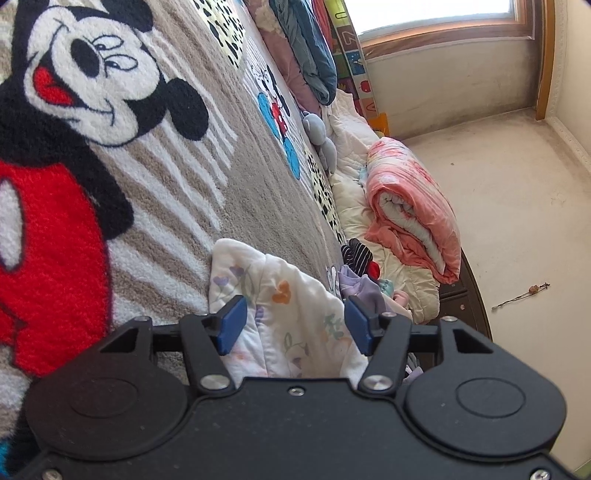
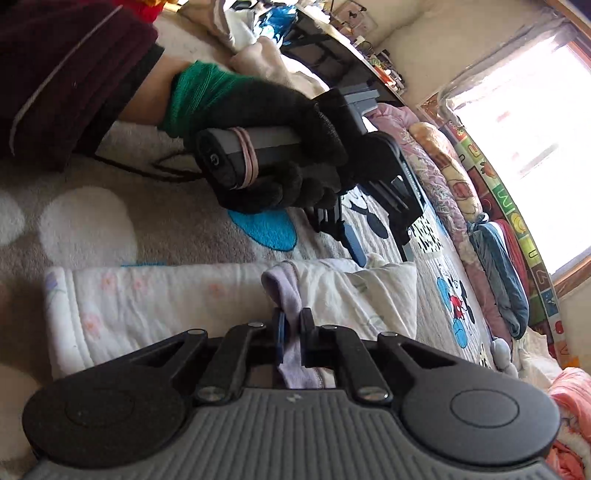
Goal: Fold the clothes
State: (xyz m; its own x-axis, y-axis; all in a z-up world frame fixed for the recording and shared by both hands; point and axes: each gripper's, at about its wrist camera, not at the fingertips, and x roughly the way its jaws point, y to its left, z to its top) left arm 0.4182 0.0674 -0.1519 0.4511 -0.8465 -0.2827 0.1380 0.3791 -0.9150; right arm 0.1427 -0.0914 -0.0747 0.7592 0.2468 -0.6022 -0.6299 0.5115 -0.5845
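Daylight floods in from a blown-out window at one o'clock on the left wrist view, three o'clock on the right. Fisheye bending curves the edges. The gloved hand is motion-blurred; corners vignette dark.

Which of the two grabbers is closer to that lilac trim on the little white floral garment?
Right. The right gripper has its fingers shut on the lilac trim. The left gripper sits open around another part of the white floral garment, apart from the trim.

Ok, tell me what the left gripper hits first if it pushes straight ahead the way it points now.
Most likely the white floral garment, already lying between the left gripper's open pads. Past it comes the cartoon-mouse blanket on the bed; depth there is hard to judge.
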